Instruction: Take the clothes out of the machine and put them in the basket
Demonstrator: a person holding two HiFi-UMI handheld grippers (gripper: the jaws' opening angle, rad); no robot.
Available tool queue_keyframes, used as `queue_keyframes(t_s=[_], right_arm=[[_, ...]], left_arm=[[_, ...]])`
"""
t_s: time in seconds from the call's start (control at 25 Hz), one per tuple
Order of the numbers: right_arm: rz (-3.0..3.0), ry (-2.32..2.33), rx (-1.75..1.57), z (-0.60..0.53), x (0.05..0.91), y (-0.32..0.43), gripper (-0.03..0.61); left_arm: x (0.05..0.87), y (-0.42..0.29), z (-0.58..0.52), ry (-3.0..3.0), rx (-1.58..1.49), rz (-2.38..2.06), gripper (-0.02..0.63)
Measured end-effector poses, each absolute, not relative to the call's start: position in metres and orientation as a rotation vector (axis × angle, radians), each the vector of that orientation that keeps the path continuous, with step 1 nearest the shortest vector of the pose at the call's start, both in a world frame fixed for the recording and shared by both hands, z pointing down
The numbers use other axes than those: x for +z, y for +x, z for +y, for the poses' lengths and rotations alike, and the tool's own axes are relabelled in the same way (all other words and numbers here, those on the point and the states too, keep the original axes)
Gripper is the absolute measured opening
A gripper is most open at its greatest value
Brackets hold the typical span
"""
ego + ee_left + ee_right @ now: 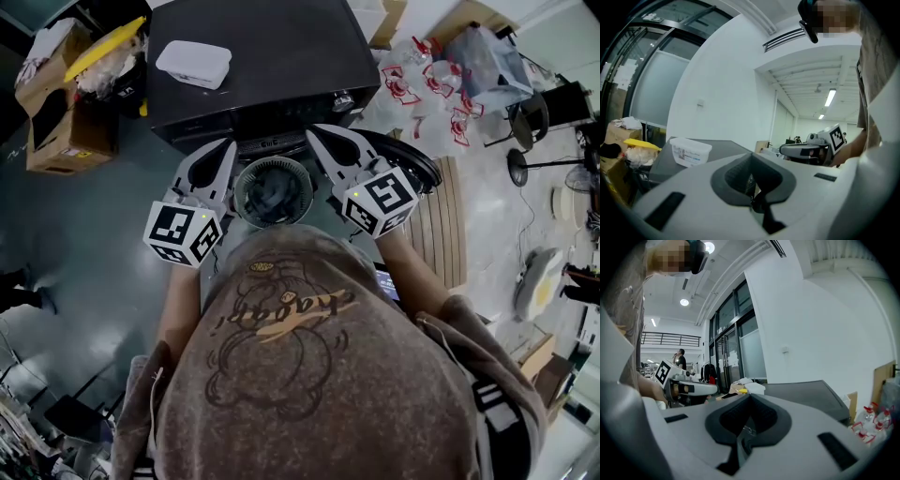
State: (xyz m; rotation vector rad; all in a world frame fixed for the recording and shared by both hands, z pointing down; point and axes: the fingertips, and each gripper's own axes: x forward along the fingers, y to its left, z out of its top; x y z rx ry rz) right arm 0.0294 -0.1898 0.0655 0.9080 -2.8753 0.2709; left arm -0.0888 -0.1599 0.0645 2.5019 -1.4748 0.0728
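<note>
Black machine (262,66) fills the top centre of the head view, with what looks like its door (417,169) swung open to the right. The round slatted basket (242,187) is parked right in front of it, I'd guess so stuff can drop straight in. Something dark is already in the basket, maybe clothes, can't tell. The left gripper (225,148) and right gripper (317,136) flank the basket, both pinched closed on nothing and pointing roughly level at the machine, forearms tucked in.

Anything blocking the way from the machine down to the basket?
Nothing visible does. The round grey slatted basket sits open right in front of the black machine, between the shut left claw and the shut right claw.
</note>
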Motion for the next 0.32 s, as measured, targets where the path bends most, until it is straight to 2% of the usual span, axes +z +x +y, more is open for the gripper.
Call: queue_keyframes(t_s=[0.32], right_arm=[[-2.874, 0.891, 0.254, -0.1855, 0.0651, 0.0335, -0.006]], left_arm=[[0.0648, -0.088, -0.1517, 2.503, 0.065, -1.493, 0.008]])
